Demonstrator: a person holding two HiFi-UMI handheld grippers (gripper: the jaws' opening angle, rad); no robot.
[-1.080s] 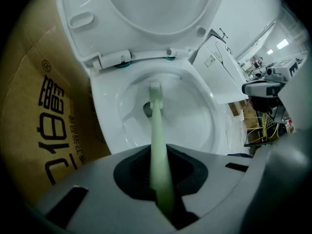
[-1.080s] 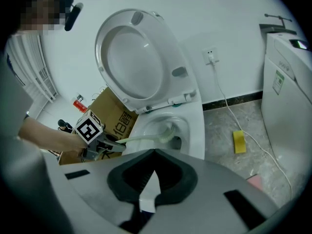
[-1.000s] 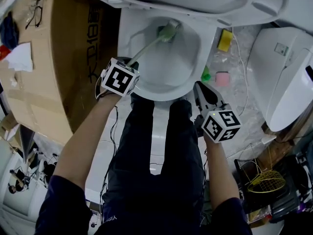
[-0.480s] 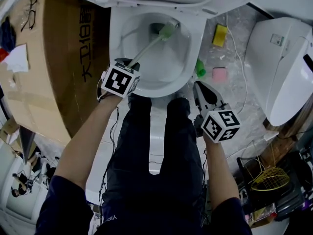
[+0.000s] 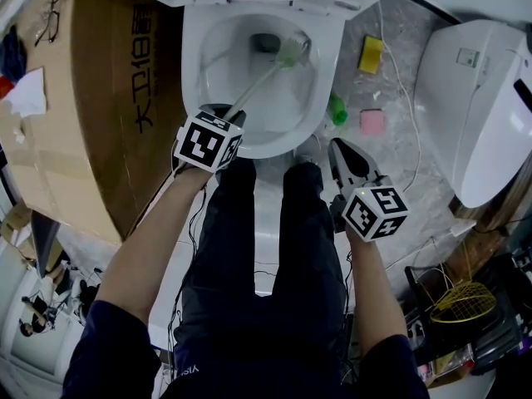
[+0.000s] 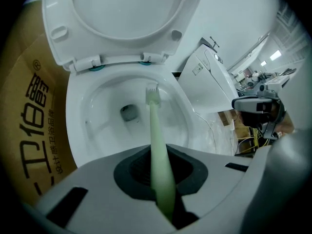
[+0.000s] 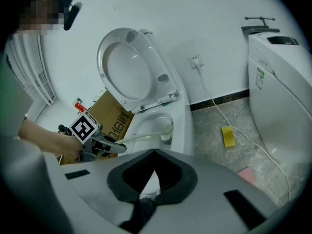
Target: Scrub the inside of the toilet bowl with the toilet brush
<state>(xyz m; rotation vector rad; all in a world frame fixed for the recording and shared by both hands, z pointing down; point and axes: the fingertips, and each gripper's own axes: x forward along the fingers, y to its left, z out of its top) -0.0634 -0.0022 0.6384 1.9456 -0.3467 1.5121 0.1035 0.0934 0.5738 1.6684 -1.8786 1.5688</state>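
Left tongs (image 5: 232, 116) clamped the pale green toilet brush (image 5: 263, 76), handle running far-right into the white toilet bowl (image 5: 198, 66); right tongs (image 5: 343, 153) sat closed, empty.

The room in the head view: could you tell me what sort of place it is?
Probably a workshop or test room, not a home bathroom: a toilet beside a cardboard box, a second toilet unit, a loose cable.

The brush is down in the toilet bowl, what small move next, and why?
I'd probably sweep the toilet brush across to the left wall of the bowl. The left gripper is shut on its handle, and its head sits at the right, beside the drain hole, farthest from that wall.
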